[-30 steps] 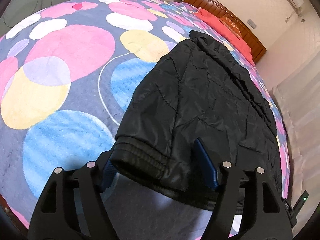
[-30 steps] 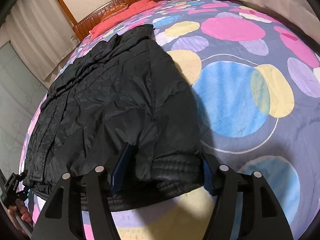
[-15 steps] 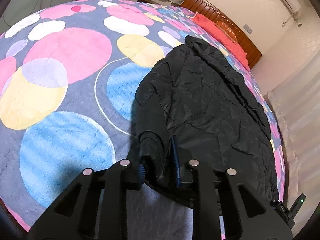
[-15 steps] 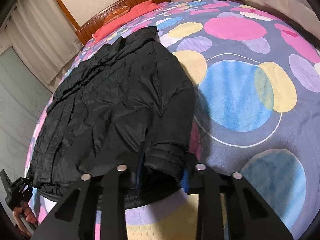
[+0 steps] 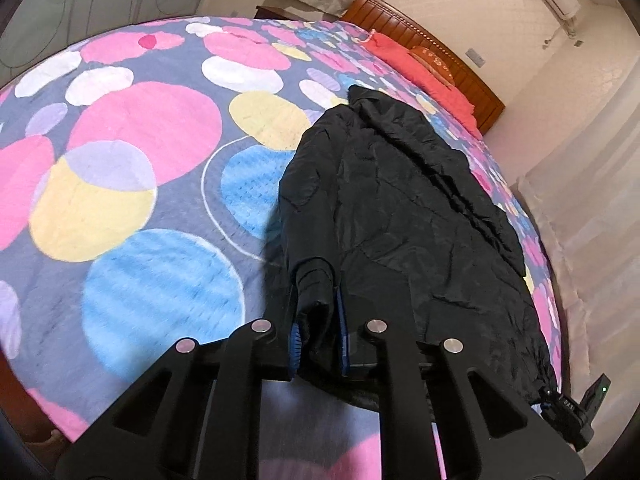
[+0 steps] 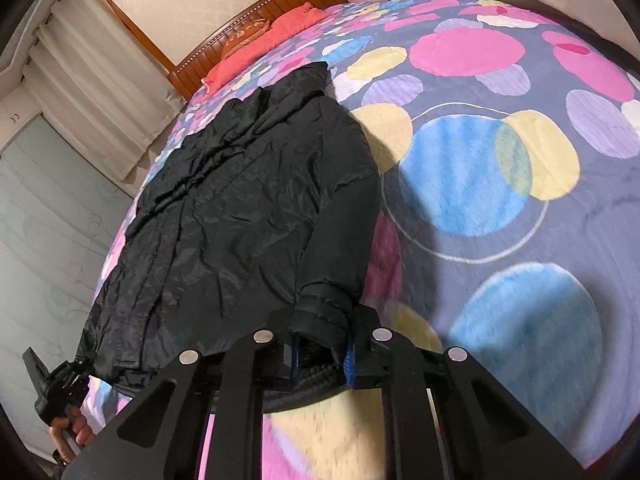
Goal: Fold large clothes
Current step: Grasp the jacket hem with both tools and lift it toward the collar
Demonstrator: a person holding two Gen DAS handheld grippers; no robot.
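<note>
Jaws of left gripper (image 5: pixel 318 340) and right gripper (image 6: pixel 322 350) pinched tight on black jacket (image 5: pixel 400 216) hem corners; lift evenly, keep hem taut, fold toward collar.

Black quilted jacket (image 5: pixel 400 216), crumpled, lying lengthwise on the bed, collar far, ribbed cuffs (image 6: pixel 324 312) near

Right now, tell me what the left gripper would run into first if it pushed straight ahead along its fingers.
The left gripper is already shut on the black jacket, so it would push further into the jacket's body lying ahead on the bed. Depth is hard to judge.
</note>
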